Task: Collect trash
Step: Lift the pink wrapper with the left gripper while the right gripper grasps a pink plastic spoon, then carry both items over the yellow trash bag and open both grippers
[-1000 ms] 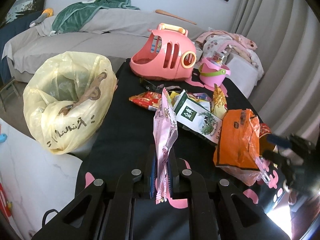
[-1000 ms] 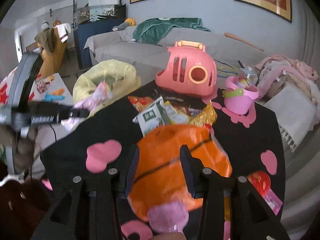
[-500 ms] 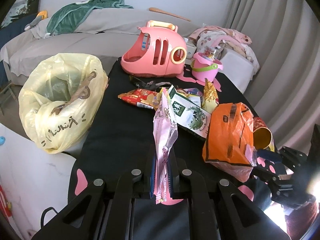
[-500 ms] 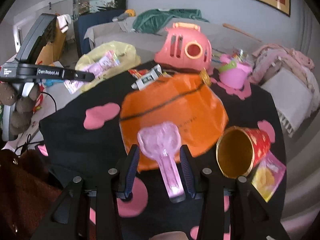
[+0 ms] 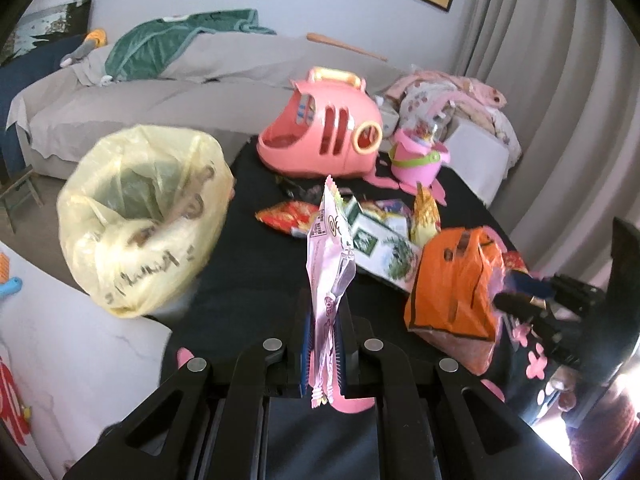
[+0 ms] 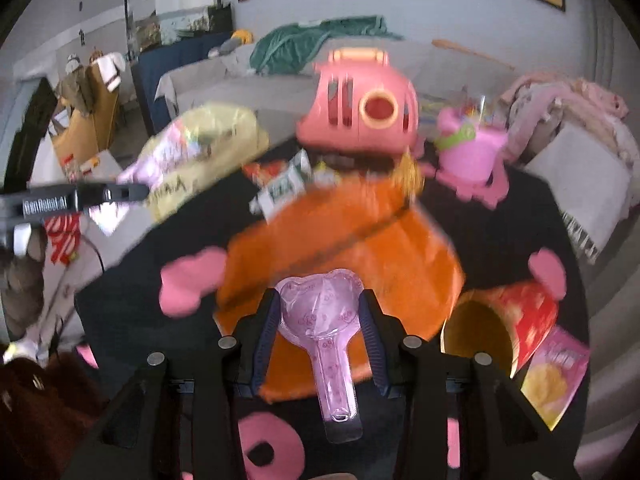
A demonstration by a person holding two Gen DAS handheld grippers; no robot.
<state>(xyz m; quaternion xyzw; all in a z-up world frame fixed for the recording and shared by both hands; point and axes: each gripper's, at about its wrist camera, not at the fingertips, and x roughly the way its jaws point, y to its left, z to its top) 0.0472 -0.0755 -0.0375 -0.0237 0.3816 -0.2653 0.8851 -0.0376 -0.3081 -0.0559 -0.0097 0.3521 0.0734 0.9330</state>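
Left gripper (image 5: 322,354) clamped on a pink snack wrapper (image 5: 329,256), held upright above the near edge of the tabletop (image 5: 256,280); right gripper (image 6: 320,332) closing, pads either side of a translucent pink heart-shaped scoop (image 6: 320,312), contact with the pads not confirmed (motion blur in the right wrist view).

Scoop lying on an orange plastic bag (image 6: 344,248) toward the near right part of the tabletop; bag crumpled and likely to shift or lift with the scoop. Beside it, at the right edge: a red paper cup (image 6: 500,320) tipped on its side, mouth toward the camera, and a flat yellow-pink packet (image 6: 556,376). Mid-tabletop: a heap of wrappers and a green-and-white carton (image 5: 380,248). Far edge: a pink toy carrier (image 5: 324,128) and a pink bucket (image 5: 416,160), judged not trash.

Yellow trash bag (image 5: 140,208) standing open at the left edge, well apart from both grippers.

Step in hand, as judged: second pick in progress, first item already secured and awaiting disposal.

Next move calls for: finishing the closure on the scoop head; lifting clear of the orange bag; carrying the wrapper leftward over the bag mouth and releasing only once above the opening; keeping the two grippers from crossing.
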